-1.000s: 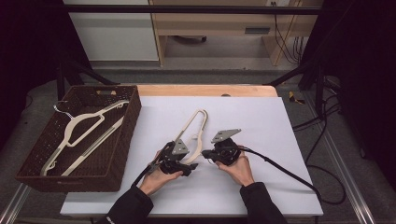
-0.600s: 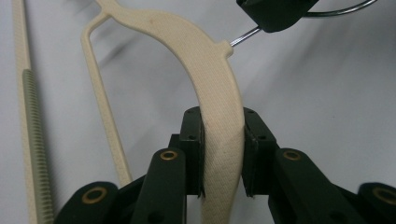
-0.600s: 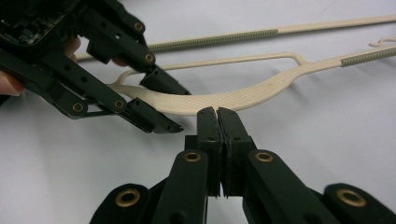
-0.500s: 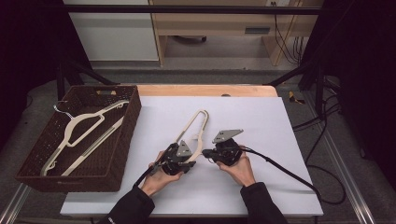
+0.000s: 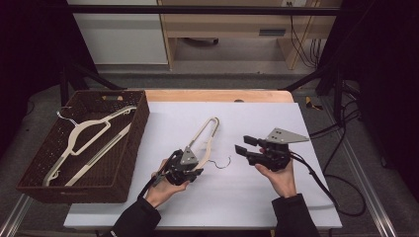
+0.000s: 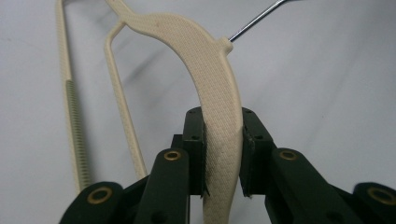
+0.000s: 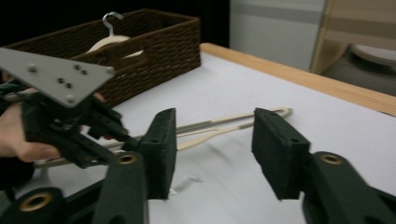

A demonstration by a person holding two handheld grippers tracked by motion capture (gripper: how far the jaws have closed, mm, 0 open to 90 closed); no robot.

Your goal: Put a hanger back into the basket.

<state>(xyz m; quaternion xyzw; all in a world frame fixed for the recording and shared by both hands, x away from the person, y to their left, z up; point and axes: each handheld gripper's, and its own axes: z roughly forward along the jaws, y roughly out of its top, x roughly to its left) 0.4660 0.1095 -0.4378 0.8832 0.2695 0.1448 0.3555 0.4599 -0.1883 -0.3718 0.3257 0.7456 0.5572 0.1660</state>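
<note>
Now the cream hanger (image 5: pixel 205 136) is clamped at one arm by the left gripper (image 6: pixel 223 154), whose jaws have just been closing onto it. It lies on the white table (image 5: pixel 257 197), right of the wicker basket (image 5: pixel 131 163). Meanwhile the right gripper (image 5: pixel 245 146) is lifted away, its jaws just opened and nothing between them. A handover is judged complete; the basket looks next.

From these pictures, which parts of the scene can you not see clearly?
- Cream plastic hanger, left gripper view: its lower end is hidden behind the left hand-held gripper; its wire hook is cut off at the top edge.
- Brown wicker basket, right gripper view: blurred, and its contents are mostly hidden by its wall.
</note>
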